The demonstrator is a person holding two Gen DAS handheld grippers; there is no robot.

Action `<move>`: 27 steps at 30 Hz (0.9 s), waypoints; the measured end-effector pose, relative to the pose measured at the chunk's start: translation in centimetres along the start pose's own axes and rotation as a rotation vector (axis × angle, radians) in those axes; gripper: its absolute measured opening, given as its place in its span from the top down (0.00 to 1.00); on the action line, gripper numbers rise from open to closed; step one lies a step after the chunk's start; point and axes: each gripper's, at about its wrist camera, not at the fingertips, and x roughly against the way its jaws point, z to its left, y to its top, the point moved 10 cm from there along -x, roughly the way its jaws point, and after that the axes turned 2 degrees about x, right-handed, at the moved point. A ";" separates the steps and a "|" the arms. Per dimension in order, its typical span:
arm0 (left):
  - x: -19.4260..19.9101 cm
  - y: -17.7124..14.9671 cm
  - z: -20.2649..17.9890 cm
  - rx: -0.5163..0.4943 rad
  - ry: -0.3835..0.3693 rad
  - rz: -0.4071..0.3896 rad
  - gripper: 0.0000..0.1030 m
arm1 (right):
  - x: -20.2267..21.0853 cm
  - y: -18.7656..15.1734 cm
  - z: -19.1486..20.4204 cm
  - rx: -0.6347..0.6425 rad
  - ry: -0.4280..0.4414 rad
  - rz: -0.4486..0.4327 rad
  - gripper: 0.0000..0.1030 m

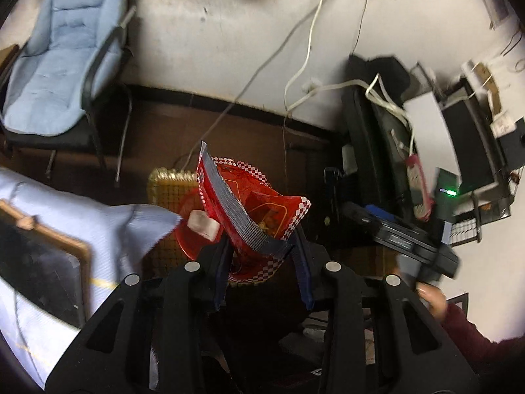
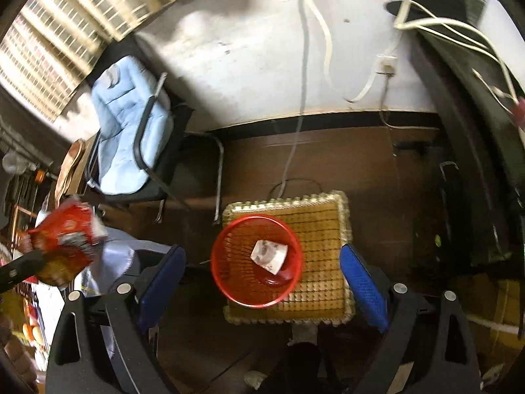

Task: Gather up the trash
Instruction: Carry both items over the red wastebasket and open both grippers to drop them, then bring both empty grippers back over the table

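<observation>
Left gripper (image 1: 262, 249) grips snack bag (image 1: 252, 210) — red basket (image 2: 256, 261) holds crumpled paper (image 2: 269, 254).

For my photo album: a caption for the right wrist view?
Open right tongs above a red basket holding crumpled paper on a cushion.

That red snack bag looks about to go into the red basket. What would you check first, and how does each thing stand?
1. Snack bag between the left gripper fingers: ok.
2. Bag over the red basket: cannot tell; it hangs near the rim.
3. Basket upright on the woven cushion: ok.
4. Room in the basket: ok, only a crumpled paper inside.
5. Right gripper empty and open: ok.
</observation>
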 end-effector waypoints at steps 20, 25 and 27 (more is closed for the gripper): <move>-1.9 3.3 0.8 0.042 0.098 -0.009 0.25 | -2.0 0.9 1.1 0.006 0.066 0.038 0.10; 2.0 2.6 2.9 0.100 0.120 -0.085 0.25 | -1.6 2.6 6.2 0.114 0.111 0.027 0.10; 3.7 2.1 3.6 0.115 0.117 -0.115 0.25 | -0.3 3.0 8.5 0.157 0.124 -0.005 0.10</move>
